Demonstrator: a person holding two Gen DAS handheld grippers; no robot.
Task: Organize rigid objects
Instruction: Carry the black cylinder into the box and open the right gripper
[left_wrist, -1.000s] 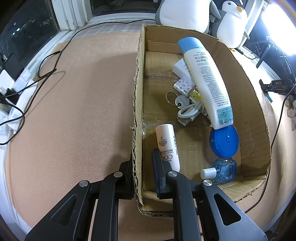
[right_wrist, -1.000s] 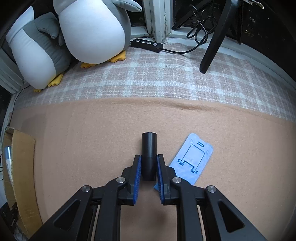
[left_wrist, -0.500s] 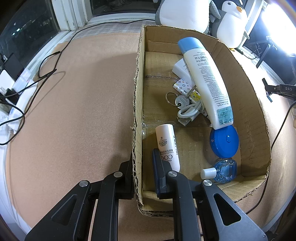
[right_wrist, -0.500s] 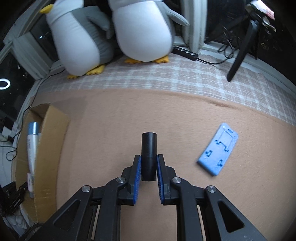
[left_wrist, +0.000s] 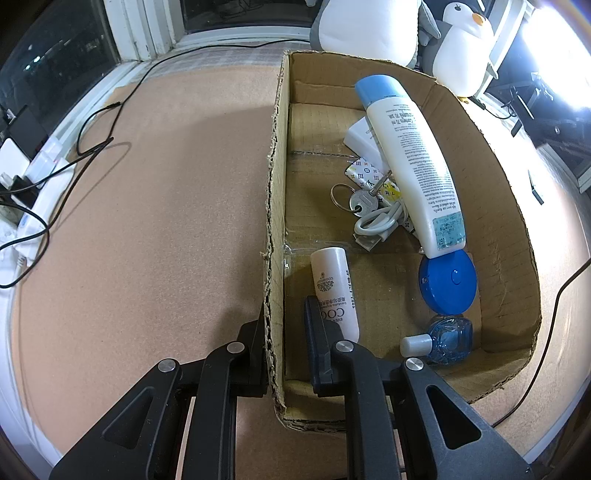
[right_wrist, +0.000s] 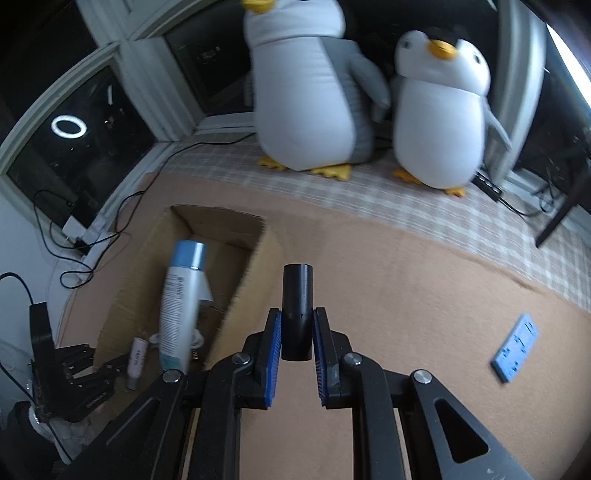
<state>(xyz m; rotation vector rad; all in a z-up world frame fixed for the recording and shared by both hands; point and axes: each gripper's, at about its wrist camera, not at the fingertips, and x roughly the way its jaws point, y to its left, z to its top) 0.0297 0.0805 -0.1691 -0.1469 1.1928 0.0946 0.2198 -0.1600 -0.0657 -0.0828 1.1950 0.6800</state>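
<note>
We held the black cylinder (right_wrist: 297, 310) pinched upright between the blue pads of the right tongs (right_wrist: 297, 334), at centre frame in the right wrist view, above the counter (right_wrist: 406, 280) and just right of the cardboard box (right_wrist: 236, 295). The left tongs (left_wrist: 285, 332) straddled the box's left wall (left_wrist: 275, 206), one finger either side (whether they actually gripped the card, we could not tell). To do the drop well, we judged the cylinder should go over the near wall and down into bare cardboard at lower centre of the box. In the way lay the long white bottle (left_wrist: 413, 162), blue round case (left_wrist: 447, 282), white tube (left_wrist: 334, 286), keys and cable (left_wrist: 380, 221). A blue flat piece (right_wrist: 515, 347) lay at lower right, not yet boxed.
</note>
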